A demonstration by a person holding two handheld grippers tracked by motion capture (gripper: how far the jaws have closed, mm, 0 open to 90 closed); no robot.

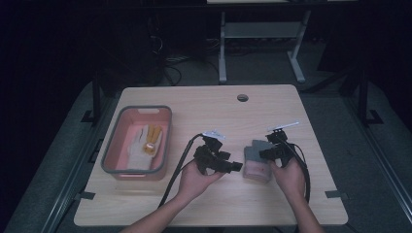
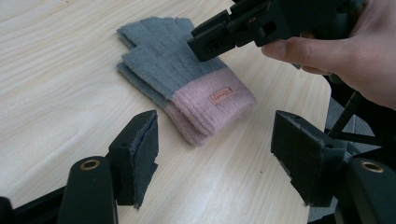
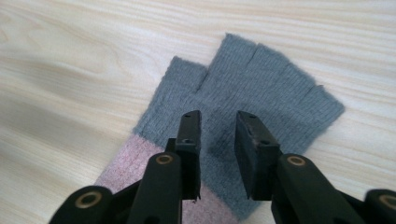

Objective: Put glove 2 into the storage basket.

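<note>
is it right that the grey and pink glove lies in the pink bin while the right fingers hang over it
Not quite. The grey and pink glove lies on the bare table, right of the pink bin, as the high view shows. The bin holds a different, white and tan glove. The right fingers do hang over the grey part.

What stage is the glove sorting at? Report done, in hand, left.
Done: one cream and yellow glove already lies in the pink bin. In hand: the right gripper hovers over the grey and pink glove on the table, jaws a little apart, nothing pinched. The left gripper waits open beside it. Left: probably gripping that glove and carrying it to the bin.
</note>
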